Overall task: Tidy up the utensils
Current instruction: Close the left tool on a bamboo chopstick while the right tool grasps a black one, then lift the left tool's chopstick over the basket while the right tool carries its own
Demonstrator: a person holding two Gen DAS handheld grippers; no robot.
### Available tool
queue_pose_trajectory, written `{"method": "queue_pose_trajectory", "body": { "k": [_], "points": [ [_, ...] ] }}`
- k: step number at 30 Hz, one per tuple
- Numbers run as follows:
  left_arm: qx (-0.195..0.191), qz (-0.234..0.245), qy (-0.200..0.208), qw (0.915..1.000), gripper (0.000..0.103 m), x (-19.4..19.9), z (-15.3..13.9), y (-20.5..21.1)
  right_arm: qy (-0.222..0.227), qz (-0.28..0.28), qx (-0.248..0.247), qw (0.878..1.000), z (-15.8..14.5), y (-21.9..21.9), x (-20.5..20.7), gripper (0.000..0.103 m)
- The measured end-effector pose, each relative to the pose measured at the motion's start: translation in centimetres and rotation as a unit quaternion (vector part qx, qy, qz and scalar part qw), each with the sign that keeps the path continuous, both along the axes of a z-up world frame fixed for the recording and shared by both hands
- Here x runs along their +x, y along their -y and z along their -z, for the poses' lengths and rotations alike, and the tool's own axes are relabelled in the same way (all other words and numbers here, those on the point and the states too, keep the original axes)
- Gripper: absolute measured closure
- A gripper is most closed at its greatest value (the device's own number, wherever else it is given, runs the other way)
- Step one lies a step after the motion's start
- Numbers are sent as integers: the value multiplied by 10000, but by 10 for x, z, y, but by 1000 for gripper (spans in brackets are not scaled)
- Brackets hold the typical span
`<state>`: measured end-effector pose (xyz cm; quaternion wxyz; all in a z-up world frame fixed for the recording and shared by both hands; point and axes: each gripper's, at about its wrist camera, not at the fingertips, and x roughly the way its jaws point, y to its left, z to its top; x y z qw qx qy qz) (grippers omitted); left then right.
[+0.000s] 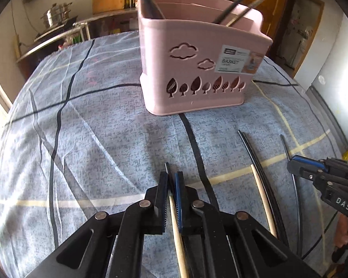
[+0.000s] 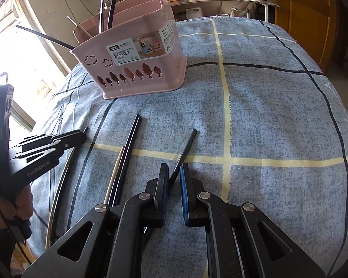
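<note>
Left hand-held gripper pinches a chopstick low over the surface; your right hand-held gripper straddles a black chopstick, not closed. Basket sits well ahead; thin sticks may swivel or slip when lifted.

A pink plastic chopstick basket stands upright on the desk, cloud and tree cut-outs on its front wall and a label at the corner. Several chopsticks lean out of its compartments. Nearer, loose ones lie on the cloth: a black pair side by side, a pale wooden stick just beside them, and a single black one apart.
</note>
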<state>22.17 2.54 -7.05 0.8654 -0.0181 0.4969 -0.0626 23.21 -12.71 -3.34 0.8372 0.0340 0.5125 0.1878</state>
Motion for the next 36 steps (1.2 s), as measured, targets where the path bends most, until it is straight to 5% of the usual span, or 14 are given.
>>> {"method": "queue_pose_trajectory", "body": {
  "k": [3,7,11,15,20,36],
  "points": [
    [-58,-25,-94,9999,96,5,0,-1,-81,114,-96,9999,-1,-2,7,93],
    [213,273,-185,9992,80,13,1,16,-149,164,-281,9994,0,-9,17,93],
    [540,387,-176,9976,80,15,3,29,-197,215,-336,9990,1,-11,25,93],
    [538,378,-161,9977,97,16,3,31,-147,145,-460,9987,1,-15,27,95],
    [276,237,-190,9992,99,18,-4,23,-141,96,-326,9993,-4,-15,29,97],
    [-491,-12,1355,9896,99,1,-140,-7,1351,110,246,9905,-122,-5,13,99]
  ]
}}
